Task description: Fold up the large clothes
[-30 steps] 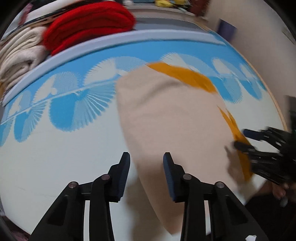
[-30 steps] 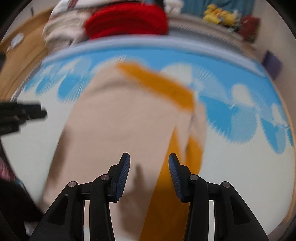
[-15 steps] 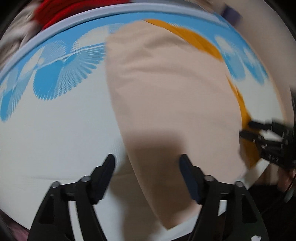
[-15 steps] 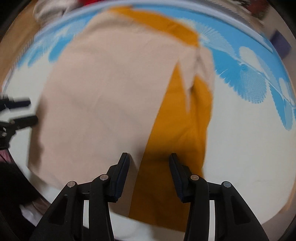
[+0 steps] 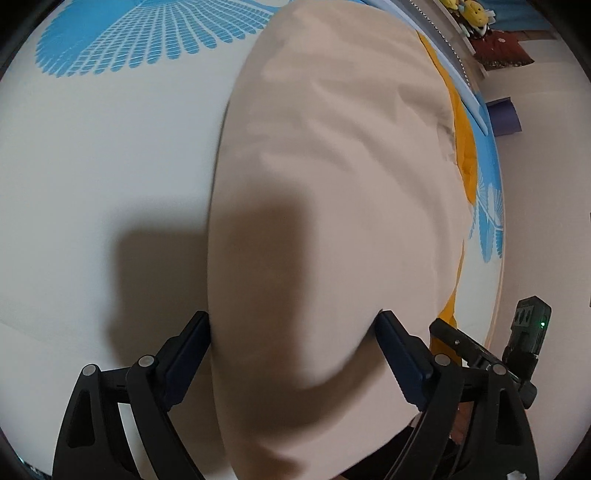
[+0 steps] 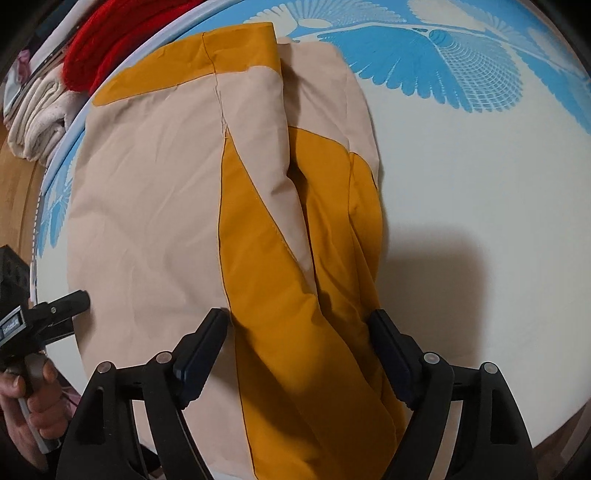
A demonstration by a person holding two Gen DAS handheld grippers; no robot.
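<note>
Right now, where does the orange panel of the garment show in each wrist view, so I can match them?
Left wrist: orange panel is a thin strip along the garment's right edge, mostly hidden behind the beige cloth.
Right wrist: orange panel fills the centre, running down between the open tool fingers.
Shared landmark: the blue fan print on the white sheet.

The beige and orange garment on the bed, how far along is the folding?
Done: the beige and orange garment lies on the white and blue sheet with its right side already folded inward, lengthwise. In hand: nothing gripped; the left gripper and right gripper straddle the near hem, jaws opening. Left: probably the crosswise fold, then stacking it with the folded red and cream clothes.
</note>
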